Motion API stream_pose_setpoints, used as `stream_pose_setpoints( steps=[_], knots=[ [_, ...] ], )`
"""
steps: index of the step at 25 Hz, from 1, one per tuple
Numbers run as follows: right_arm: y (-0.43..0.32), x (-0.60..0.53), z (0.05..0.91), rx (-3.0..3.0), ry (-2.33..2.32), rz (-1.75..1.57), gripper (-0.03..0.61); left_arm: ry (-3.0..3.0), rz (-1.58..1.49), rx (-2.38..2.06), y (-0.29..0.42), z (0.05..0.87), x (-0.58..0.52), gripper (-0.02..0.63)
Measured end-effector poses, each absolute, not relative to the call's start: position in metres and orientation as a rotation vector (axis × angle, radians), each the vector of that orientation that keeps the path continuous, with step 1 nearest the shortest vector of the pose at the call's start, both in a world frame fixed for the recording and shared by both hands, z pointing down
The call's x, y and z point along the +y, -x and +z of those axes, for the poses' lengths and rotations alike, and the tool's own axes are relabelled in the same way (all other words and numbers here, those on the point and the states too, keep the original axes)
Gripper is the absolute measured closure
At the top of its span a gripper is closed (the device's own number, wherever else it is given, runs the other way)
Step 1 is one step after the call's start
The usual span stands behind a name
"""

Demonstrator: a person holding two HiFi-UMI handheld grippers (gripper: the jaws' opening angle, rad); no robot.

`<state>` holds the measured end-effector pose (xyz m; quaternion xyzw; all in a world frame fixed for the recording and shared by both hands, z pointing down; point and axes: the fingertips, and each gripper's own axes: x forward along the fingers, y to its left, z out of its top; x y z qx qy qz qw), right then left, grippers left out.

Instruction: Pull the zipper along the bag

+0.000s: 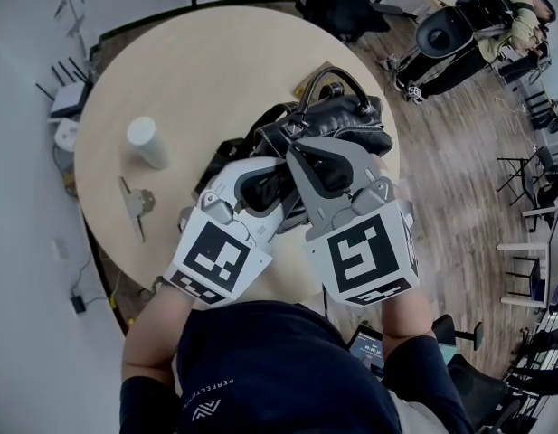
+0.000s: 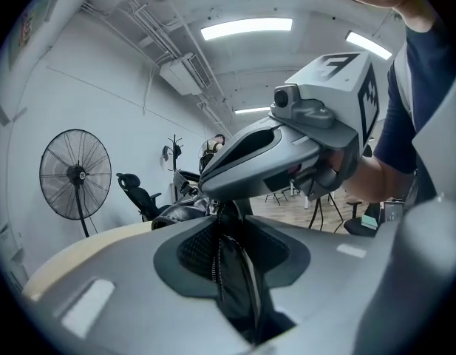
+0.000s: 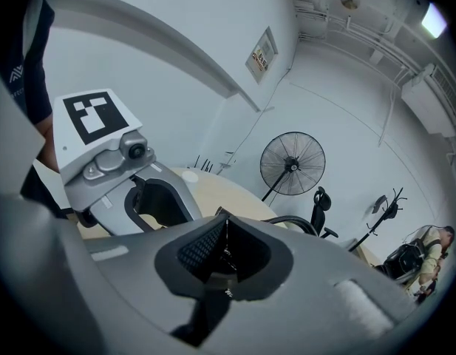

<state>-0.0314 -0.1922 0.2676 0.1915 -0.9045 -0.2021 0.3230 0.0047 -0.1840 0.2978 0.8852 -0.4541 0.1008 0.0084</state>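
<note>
A black leather handbag (image 1: 344,121) with curved handles lies on the round wooden table (image 1: 179,70), right of centre. Both grippers meet at the bag's near end. My left gripper (image 1: 253,172) is shut on a fold of the bag's black fabric (image 2: 233,272), and a line of zipper teeth (image 2: 215,261) runs between its pads. Close on its right, my right gripper (image 1: 301,152) has its jaws together on the small metal zipper pull (image 3: 225,257). The near end of the bag is hidden under the two grippers.
A white cup (image 1: 147,141) and a bunch of keys (image 1: 137,204) lie on the table's left half. Office chairs (image 1: 351,7) stand beyond the far edge and a person sits at the far right. A standing fan (image 2: 75,174) is past the table.
</note>
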Motion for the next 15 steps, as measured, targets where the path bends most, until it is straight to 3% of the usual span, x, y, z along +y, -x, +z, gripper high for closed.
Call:
stream_pose_setpoints(
  steps=[15],
  knots=[
    [0.019, -0.205, 0.260, -2.484, -0.501, -0.372, 0.560, -2.720, 0.236, -1.448, 0.005, 0.295, -0.183, 0.520]
  ],
)
